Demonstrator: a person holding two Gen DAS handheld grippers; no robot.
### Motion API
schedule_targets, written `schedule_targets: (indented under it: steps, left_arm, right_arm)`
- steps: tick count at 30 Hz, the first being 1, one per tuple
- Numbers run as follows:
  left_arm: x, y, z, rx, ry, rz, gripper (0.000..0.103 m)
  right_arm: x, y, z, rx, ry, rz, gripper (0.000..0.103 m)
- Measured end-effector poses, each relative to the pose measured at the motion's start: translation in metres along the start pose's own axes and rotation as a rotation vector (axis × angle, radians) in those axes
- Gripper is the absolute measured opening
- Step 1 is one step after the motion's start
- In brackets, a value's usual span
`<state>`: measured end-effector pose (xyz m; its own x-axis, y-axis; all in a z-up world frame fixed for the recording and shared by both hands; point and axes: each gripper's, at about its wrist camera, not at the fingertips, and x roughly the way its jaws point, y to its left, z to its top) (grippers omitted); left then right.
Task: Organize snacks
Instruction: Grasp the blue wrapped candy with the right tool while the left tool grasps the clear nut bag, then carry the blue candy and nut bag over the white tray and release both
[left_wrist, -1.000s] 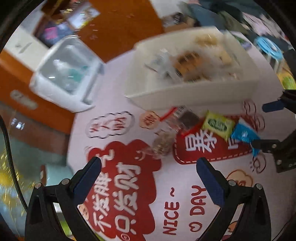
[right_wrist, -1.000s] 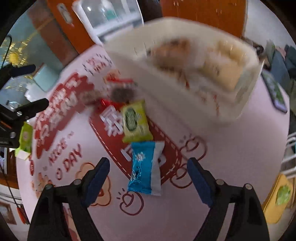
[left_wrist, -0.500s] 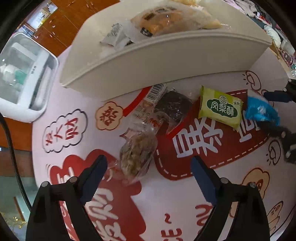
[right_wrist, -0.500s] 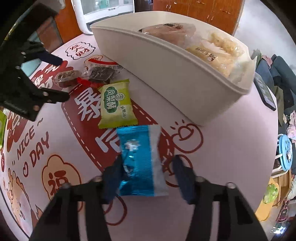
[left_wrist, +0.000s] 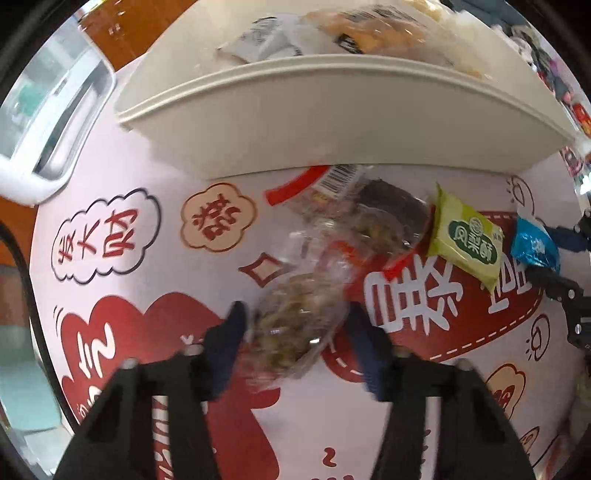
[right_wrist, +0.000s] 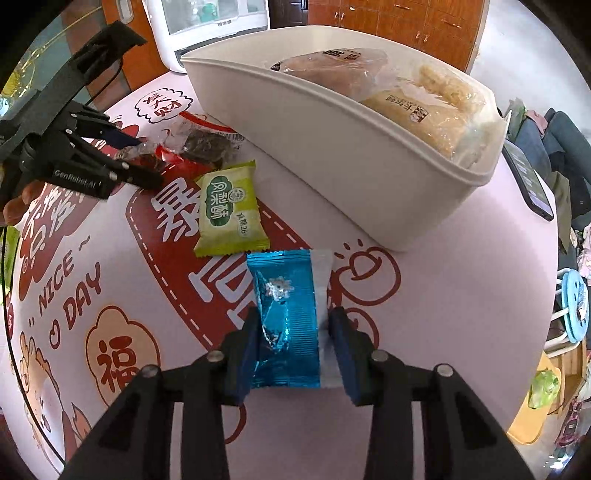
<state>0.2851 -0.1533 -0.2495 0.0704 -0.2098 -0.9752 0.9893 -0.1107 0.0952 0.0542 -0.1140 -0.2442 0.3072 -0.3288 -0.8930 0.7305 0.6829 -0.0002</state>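
We saw the blue foil snack packet (right_wrist: 286, 325), crinkled and shiny with a white strip down one side, lying flat on the desk (right_wrist: 424, 332) in front of the white bin (right_wrist: 332, 155). The right gripper (right_wrist: 293, 350) had just been closing and its pads pressed the packet's two long edges. Just beyond the packet, toward the bin, lay a green packet (right_wrist: 229, 210) printed with white Chinese characters. Further along the bin's front wall lay a clear bag of brownish snack pieces (left_wrist: 295, 332), and the left gripper (left_wrist: 295, 339) had just been closing around it, the pads at its sides; whether they pressed it we could not tell. The bin held wrapped pastries. The desk wore a pink cloth with red cartoon patches, Chinese characters and the words "NICE DAY". Behind the bin stood orange wooden cabinets (right_wrist: 388, 18) and a white appliance (right_wrist: 210, 26).
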Motion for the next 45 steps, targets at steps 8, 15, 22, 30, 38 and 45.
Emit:
schedule_targets:
  steps: [8, 15, 22, 30, 38, 45]
  left_arm:
    - [-0.006, -0.008, -0.01, -0.056, 0.034, 0.066, 0.041]
    - [-0.051, -0.044, -0.041, -0.211, -0.012, 0.065, 0.041]
    - [-0.132, -0.1, -0.063, -0.376, -0.129, 0.092, 0.041]
    - [-0.216, -0.137, -0.019, -0.517, -0.268, 0.173, 0.041]
    - [-0.233, -0.118, 0.053, -0.673, -0.323, 0.232, 0.042]
    - [-0.198, -0.067, 0.104, -0.868, -0.316, 0.222, 0.043]
  right_arm:
    - [-0.005, -0.015, 0.0, -0.011, 0.004, 0.058, 0.03]
    - [-0.026, -0.019, 0.002, -0.093, -0.031, 0.119, 0.028]
    - [-0.085, -0.018, 0.011, -0.204, -0.18, 0.178, 0.028]
    - [-0.141, -0.049, 0.047, -0.259, -0.373, 0.189, 0.028]
    - [-0.157, -0.104, 0.12, -0.236, -0.425, 0.237, 0.028]
    - [-0.131, -0.135, 0.193, -0.292, -0.375, 0.273, 0.028]
